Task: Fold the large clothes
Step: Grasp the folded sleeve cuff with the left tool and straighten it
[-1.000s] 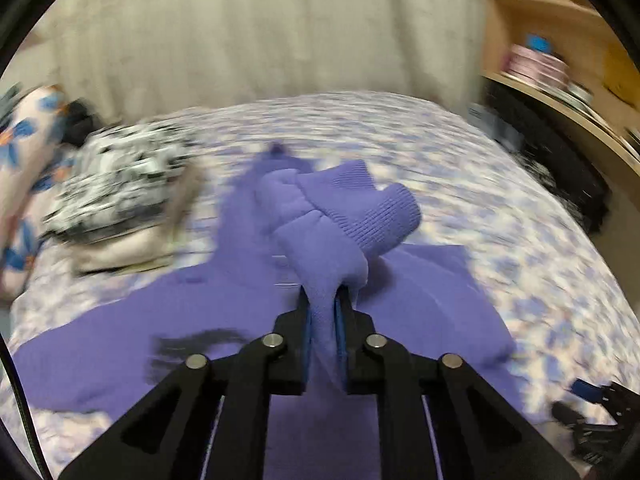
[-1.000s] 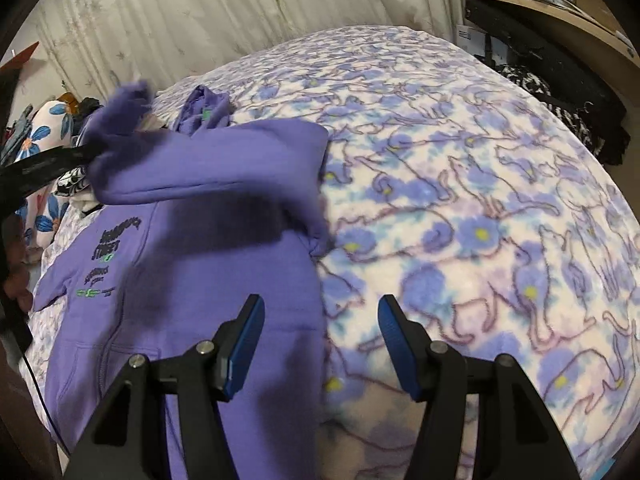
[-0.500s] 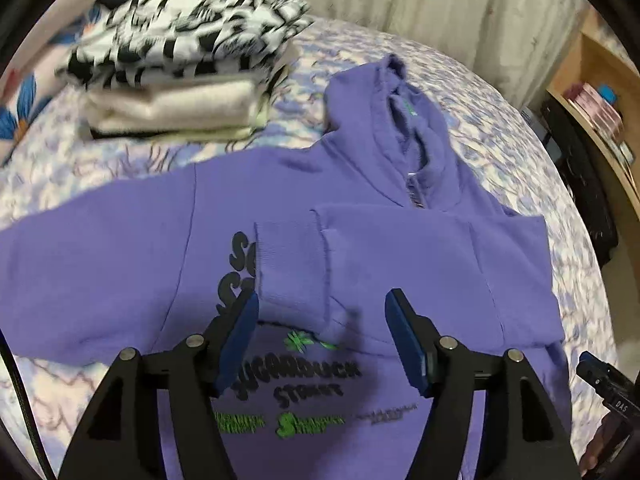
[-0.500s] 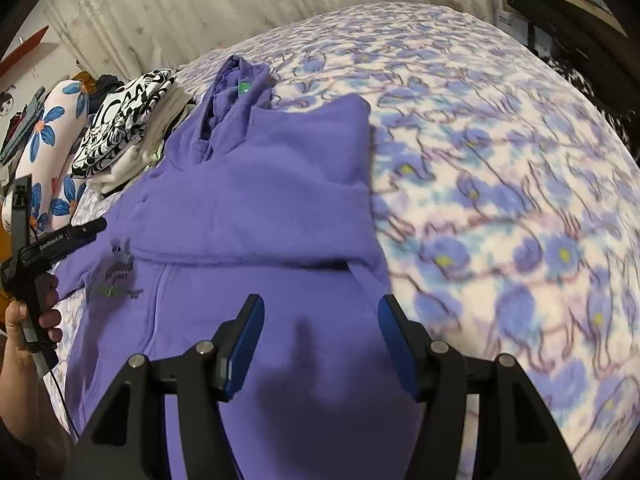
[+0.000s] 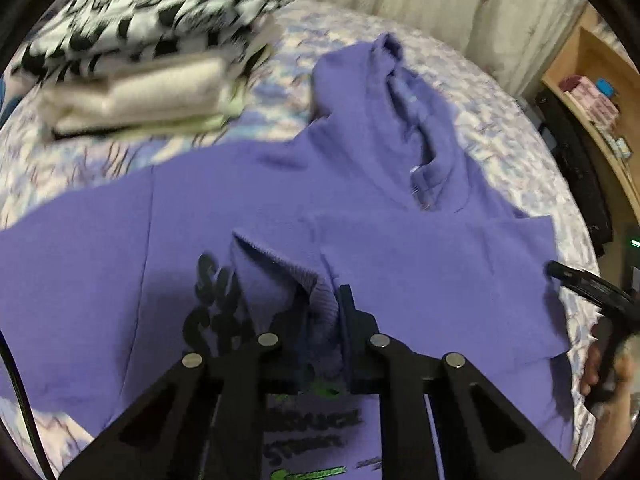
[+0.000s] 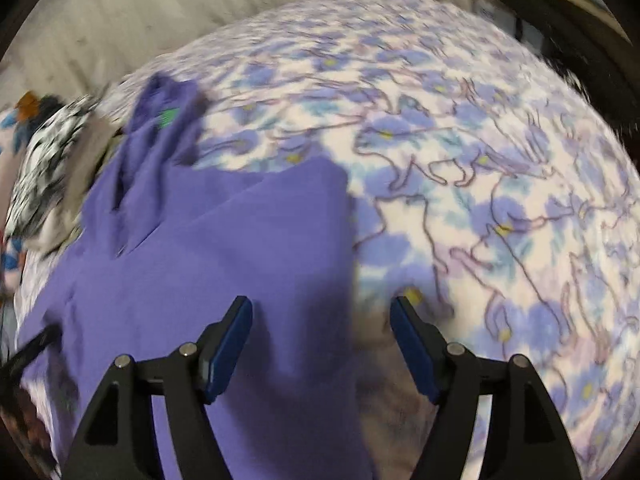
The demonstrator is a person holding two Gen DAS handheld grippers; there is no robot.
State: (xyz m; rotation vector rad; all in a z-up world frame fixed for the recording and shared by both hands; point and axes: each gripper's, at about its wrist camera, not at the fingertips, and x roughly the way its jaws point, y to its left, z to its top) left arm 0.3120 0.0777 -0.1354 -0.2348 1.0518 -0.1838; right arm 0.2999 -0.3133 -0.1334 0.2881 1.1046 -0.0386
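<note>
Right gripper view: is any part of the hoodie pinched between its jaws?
No. The right gripper is opening, its jaws wide apart above the purple hoodie's edge and the floral blanket, its blue pads touching nothing.

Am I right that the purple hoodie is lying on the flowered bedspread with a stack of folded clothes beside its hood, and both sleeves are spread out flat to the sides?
Not quite. Only one sleeve is spread out; the other sleeve is folded across the chest of the purple hoodie, as the left wrist view shows. The flowered bedspread and the stack of folded clothes beside the hood are right.
</note>
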